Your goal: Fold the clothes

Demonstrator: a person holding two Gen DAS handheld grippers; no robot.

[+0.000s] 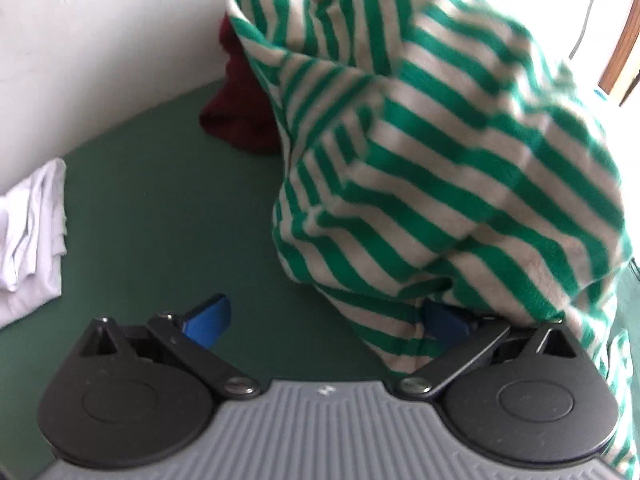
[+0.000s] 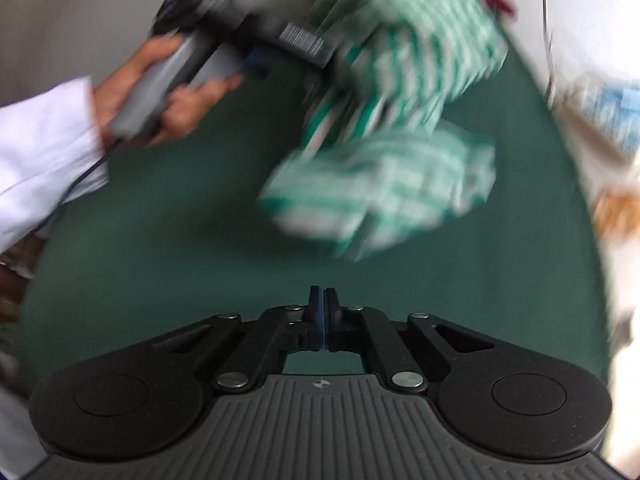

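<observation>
Left tongs [image 1: 324, 320] gape wide, striped garment [image 1: 440, 160] draped over my right finger; right tongs [image 2: 323, 312] clenched empty above the green desk [image 2: 160, 240].

- Striped garment [image 1: 440, 152] bunched up on right half of bench [image 1: 160, 220], draped over right finger of left claw [image 1: 324, 320]
- Second garment [image 1: 240, 112] behind striped one, at bench back edge by wall [image 1: 100, 40]
- Folded cloth [image 1: 32, 232] at bench left edge, well apart from both
- Right wrist view: right claw [image 2: 323, 316] over bare bench, striped garment ahead of it, person's hand [image 2: 168, 92] on left claw's handle up left
</observation>
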